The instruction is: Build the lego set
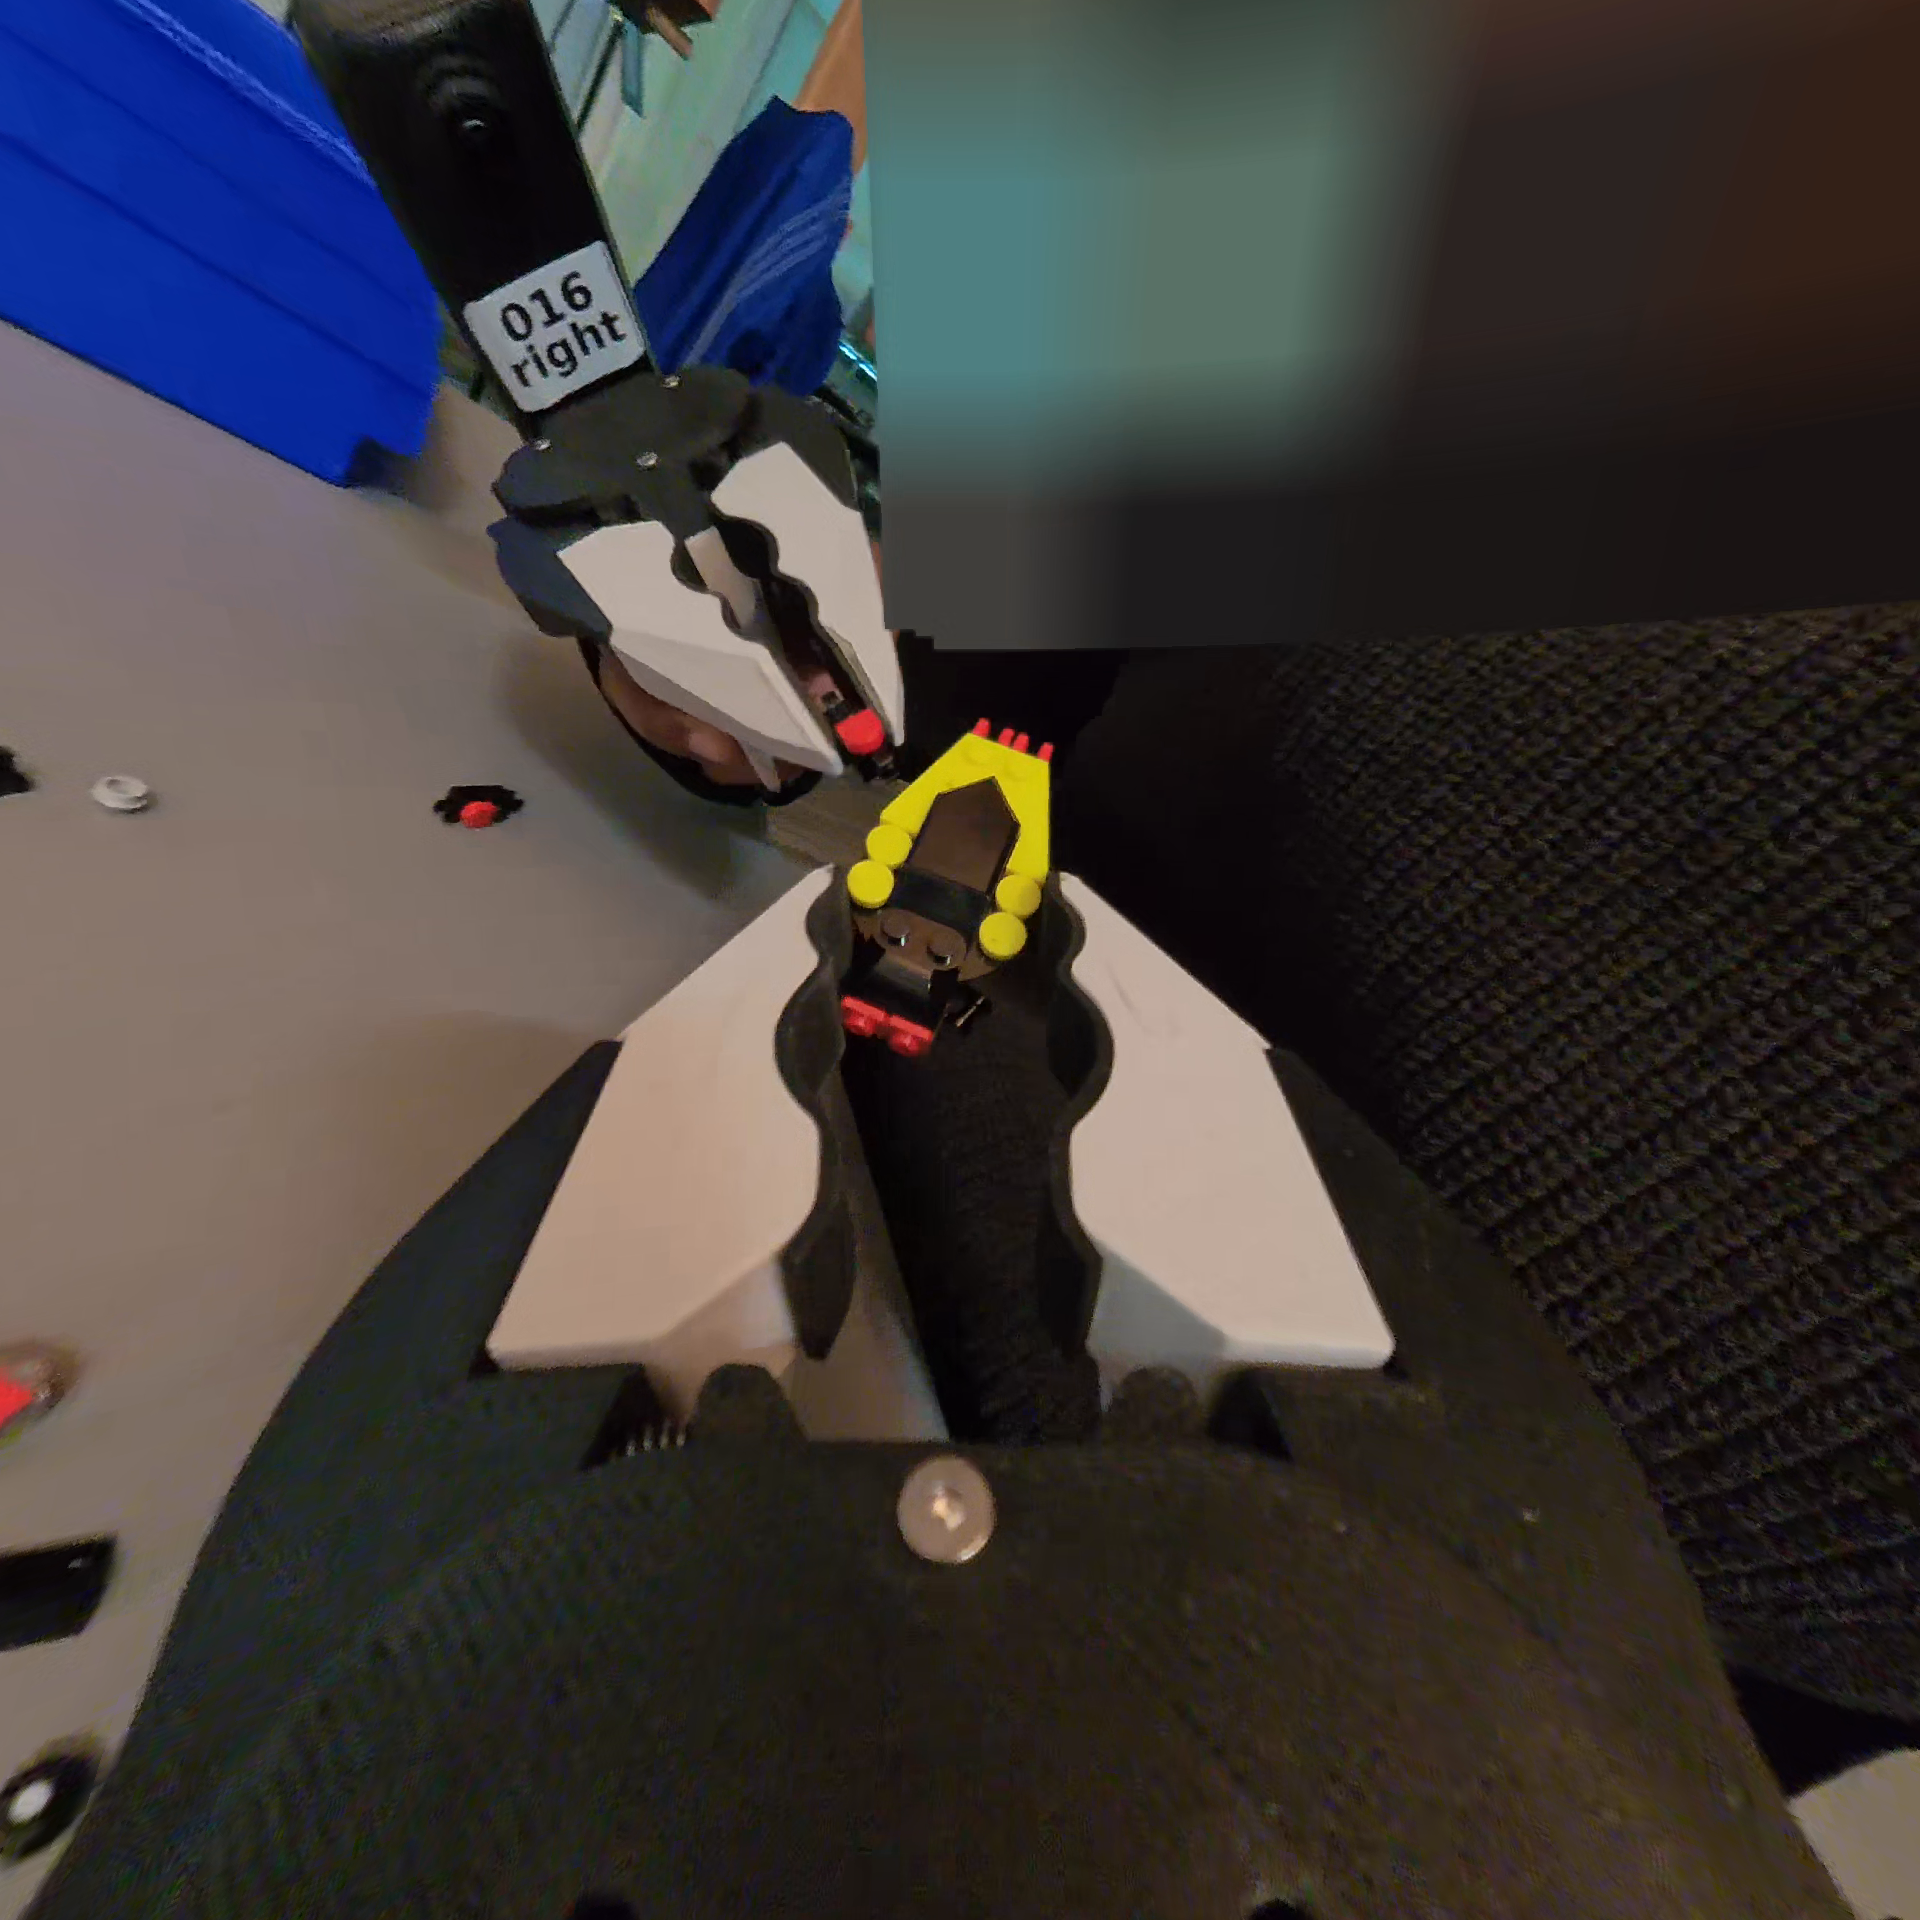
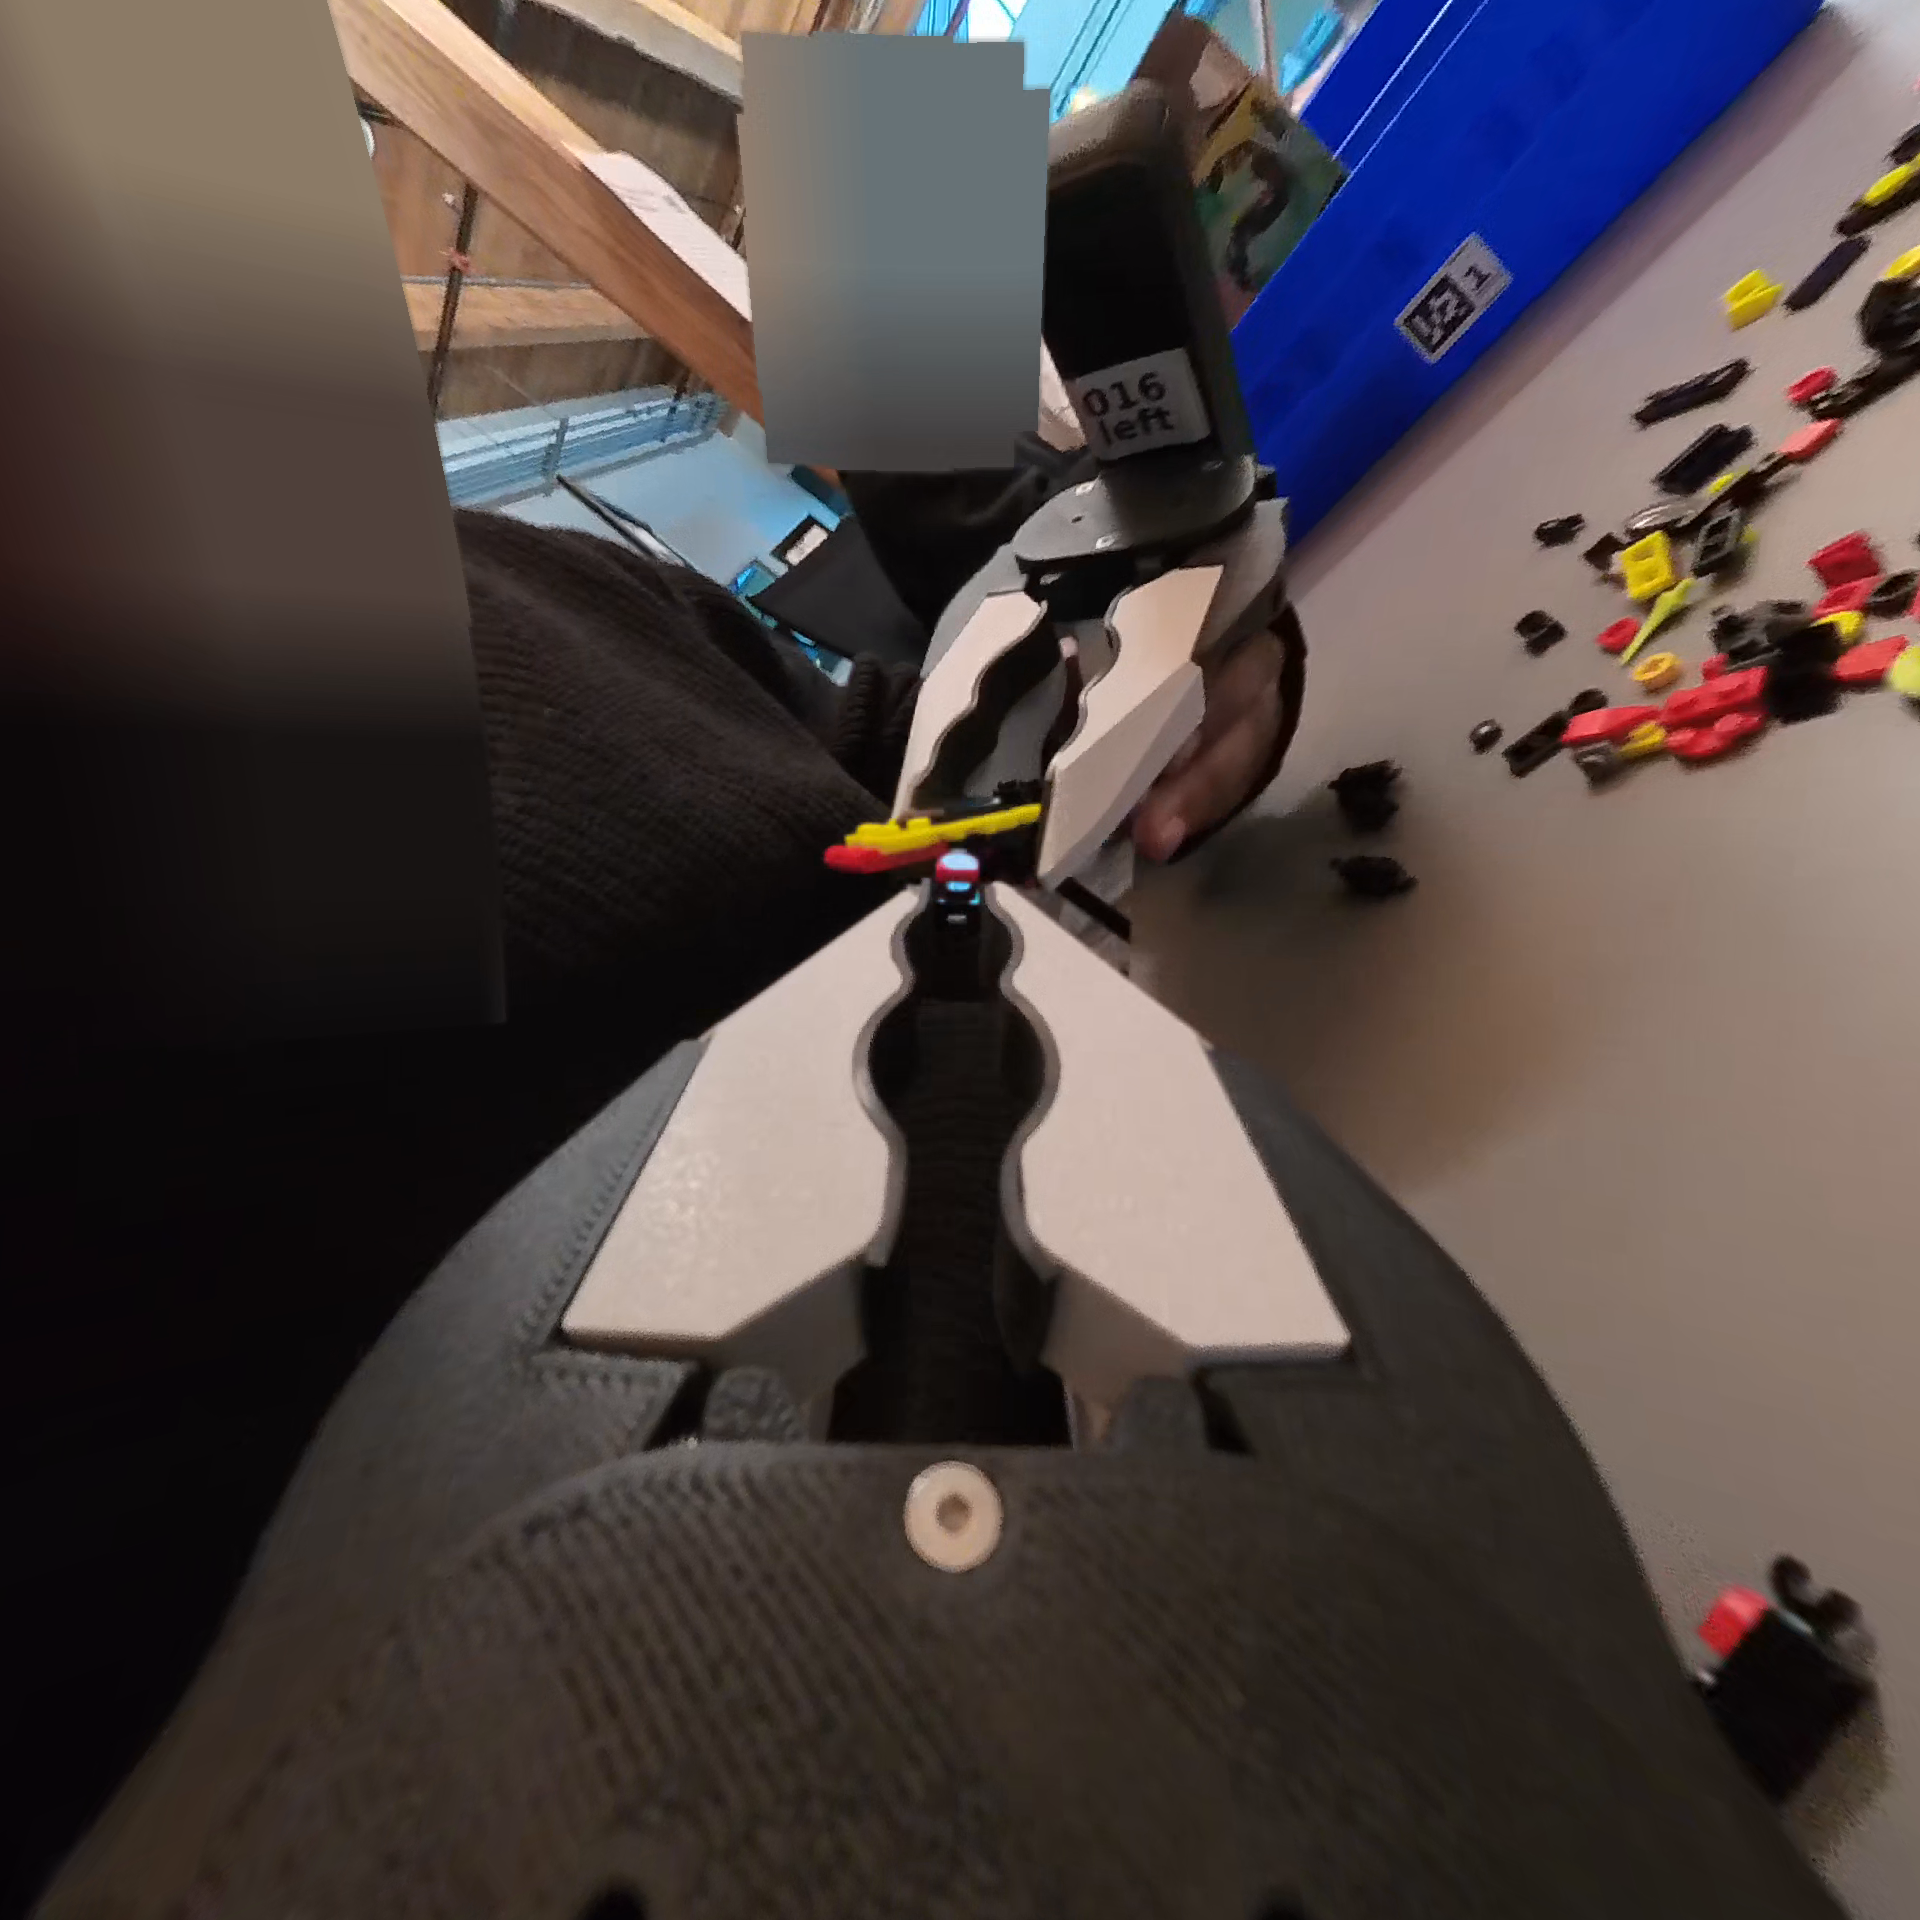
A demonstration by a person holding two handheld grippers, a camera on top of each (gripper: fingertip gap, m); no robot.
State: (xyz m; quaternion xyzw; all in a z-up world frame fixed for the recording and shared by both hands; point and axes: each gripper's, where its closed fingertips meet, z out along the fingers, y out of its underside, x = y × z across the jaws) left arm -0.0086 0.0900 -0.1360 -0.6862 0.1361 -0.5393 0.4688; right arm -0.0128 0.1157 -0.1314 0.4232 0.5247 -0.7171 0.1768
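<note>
My left gripper [image 1: 940, 904] is shut on a small brick model [image 1: 961, 842] with a yellow wedge-shaped body, a dark canopy, yellow round studs and red parts at both ends. It shows edge-on in the right wrist view [image 2: 935, 831], held in the air off the table edge. My right gripper [image 2: 956, 899] is shut on a small black piece with a red round stud [image 2: 956, 868], also seen in the left wrist view [image 1: 860, 736]. That piece sits just beside the model's red-tipped end, very close to it.
A grey table [image 2: 1558, 1039] carries a scatter of red, yellow and black bricks [image 2: 1714, 665]. A blue bin [image 2: 1455, 260] stands at its far edge. A black and red piece [image 1: 478, 808] and a grey ring [image 1: 122, 793] lie loose. A person's dark knitted sleeve [image 1: 1558, 1039] is close. Both grippers' tips are close together, under 4 cm apart.
</note>
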